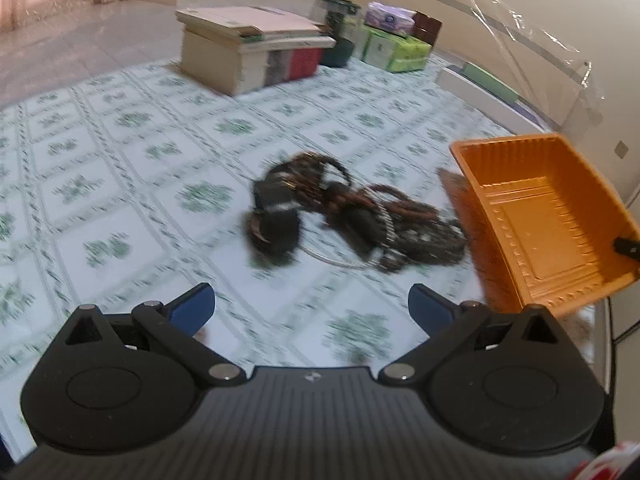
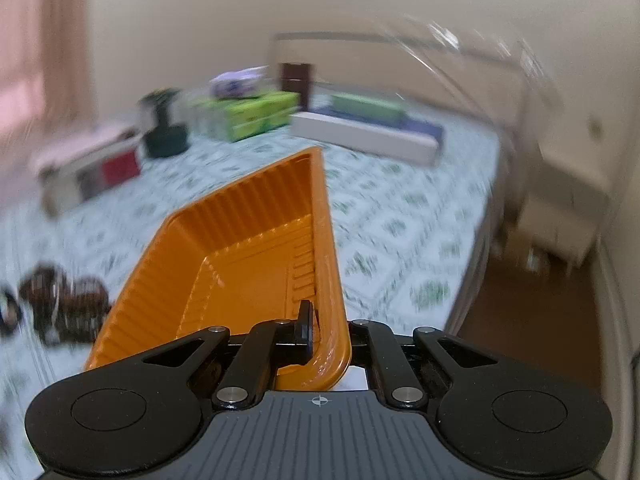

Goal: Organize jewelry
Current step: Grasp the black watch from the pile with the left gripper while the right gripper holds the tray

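Observation:
A tangled heap of dark jewelry, brown cords, black straps and a silver bangle, lies on the green-patterned tablecloth. My left gripper hovers just short of it, open, with nothing between its blue pads. An empty orange plastic tray is tilted up off the table to the right of the heap. My right gripper is shut on the near rim of the tray, one finger inside it. In the right wrist view the jewelry lies blurred at the left.
At the back of the table stand a stack of books and boxes, a dark cup, green boxes and a tissue pack. A white flat box lies at the back right. The table edge drops off on the right.

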Tool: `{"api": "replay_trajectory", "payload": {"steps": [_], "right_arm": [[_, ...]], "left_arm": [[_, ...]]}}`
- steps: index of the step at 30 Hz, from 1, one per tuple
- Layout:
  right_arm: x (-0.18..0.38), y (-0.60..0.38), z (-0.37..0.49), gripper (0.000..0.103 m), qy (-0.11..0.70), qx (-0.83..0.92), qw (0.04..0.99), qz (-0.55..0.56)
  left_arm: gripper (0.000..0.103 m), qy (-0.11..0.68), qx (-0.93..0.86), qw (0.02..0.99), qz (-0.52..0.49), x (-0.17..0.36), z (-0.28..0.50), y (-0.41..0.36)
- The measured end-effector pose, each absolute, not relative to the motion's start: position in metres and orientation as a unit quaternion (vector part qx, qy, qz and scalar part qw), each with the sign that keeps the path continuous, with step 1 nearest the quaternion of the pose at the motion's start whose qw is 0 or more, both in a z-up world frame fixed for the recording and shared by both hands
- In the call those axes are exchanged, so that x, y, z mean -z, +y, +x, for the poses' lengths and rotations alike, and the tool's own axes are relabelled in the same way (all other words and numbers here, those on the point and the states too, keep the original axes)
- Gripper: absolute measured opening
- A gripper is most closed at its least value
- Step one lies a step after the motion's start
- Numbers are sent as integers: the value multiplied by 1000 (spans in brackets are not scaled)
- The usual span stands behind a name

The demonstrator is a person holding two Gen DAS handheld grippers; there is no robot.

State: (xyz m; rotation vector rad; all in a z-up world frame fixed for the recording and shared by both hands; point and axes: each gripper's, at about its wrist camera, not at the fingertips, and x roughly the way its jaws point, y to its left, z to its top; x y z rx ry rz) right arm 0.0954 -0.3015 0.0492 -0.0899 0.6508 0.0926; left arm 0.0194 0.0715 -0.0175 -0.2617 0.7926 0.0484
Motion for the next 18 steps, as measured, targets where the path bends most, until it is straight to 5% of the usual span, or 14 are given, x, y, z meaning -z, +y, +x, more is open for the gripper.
{"api": "replay_trajectory", "payload": {"steps": [7,18], "right_arm": [[-51,-249,86,6,291,-65,934,-199],[-49,-220,113,6,384,-109,856,-329]], "left_arm": [[93,382,-32,918,-102,21,39,96],[86,387,-17,918,-89,27,65,101]]}}
